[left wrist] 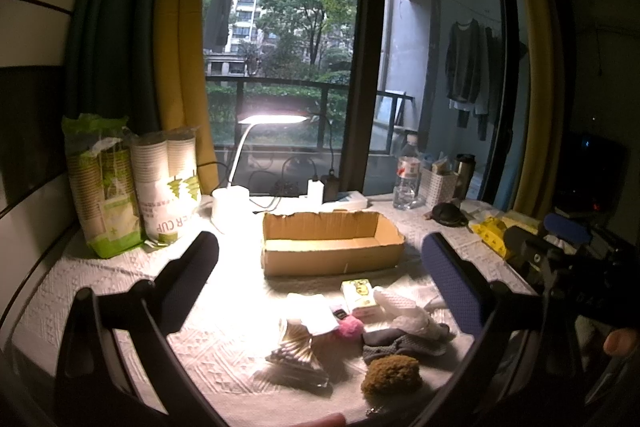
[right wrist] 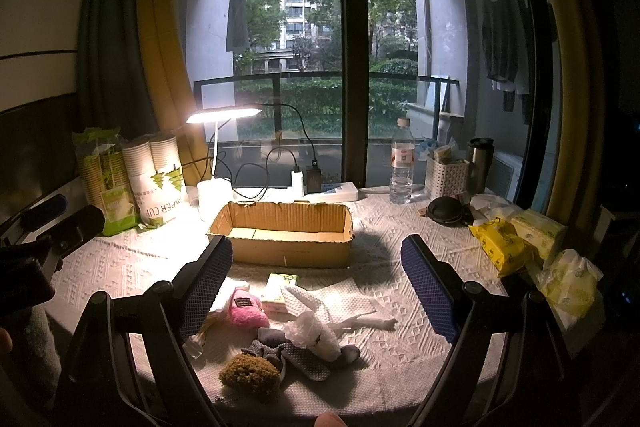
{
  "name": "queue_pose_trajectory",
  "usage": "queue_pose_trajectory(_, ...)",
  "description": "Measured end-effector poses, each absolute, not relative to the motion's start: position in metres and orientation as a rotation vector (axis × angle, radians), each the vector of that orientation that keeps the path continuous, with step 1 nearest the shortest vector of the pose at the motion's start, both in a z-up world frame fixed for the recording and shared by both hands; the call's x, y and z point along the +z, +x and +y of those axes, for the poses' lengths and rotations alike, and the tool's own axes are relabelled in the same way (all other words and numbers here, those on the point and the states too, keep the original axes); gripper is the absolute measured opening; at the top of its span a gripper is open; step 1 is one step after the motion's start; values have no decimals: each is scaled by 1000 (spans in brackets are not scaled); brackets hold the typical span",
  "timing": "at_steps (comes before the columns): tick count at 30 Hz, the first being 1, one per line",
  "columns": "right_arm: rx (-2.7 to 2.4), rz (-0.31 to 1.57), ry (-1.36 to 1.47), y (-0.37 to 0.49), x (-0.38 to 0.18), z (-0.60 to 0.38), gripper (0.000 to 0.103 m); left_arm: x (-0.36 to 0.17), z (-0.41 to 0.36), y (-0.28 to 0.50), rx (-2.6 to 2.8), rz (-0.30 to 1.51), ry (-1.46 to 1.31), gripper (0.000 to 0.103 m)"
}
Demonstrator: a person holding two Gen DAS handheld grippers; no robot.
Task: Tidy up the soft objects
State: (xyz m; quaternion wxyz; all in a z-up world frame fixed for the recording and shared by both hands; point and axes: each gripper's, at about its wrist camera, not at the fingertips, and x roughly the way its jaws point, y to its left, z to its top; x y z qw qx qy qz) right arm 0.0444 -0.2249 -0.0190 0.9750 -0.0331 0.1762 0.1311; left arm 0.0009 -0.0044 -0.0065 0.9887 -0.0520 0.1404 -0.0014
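While both tools hang above the lamplit table, neither holds anything.
Left gripper (left wrist: pixel 320 279): jaws spread wide and bare, raised over the pile of soft things, its blue pad (left wrist: pixel 452 283) on the right side of the view.
Right gripper (right wrist: pixel 318 283): jaws wide apart and bare, hovering above the same pile; it also shows at the right edge of the left view.
Soft pile: a brown fuzzy ball (right wrist: pixel 249 374) lies nearest the cameras, touching a grey patterned sock (right wrist: pixel 304 357); a crumpled clear plastic bag (right wrist: pixel 316 333) rests on the sock.
Pink plush (right wrist: pixel 245 309): just left of the sock, partly behind the right tool's left finger.
Tissue pack (right wrist: pixel 280 293): small, green and pink, between the pile and the box, beside a flat paper towel (right wrist: pixel 352 303).
Cotton swabs (left wrist: pixel 294 355): in a clear packet, left of the pile.
Cardboard box (right wrist: pixel 282 239): open-topped, nothing visible inside, behind the pile at mid-table.
Table (right wrist: pixel 400 367): covered with a white embossed cloth.
Background: a lit desk lamp (right wrist: pixel 224 115), sleeves of paper cups (right wrist: pixel 160 179), a water bottle (right wrist: pixel 401 167), a white basket (right wrist: pixel 444 177) and yellow tissue packs (right wrist: pixel 500 243) at the right.
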Motion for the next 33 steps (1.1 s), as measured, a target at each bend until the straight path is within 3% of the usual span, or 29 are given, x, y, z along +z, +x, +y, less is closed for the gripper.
queue_pose_trajectory(13,246,428,-64,62,-35,-231,89,-33,-8,26,5,389,-133,102)
queue_pose_trajectory(33,213,657,-63,145,-104,-241,89,-110,3,112,28,658,-119,102)
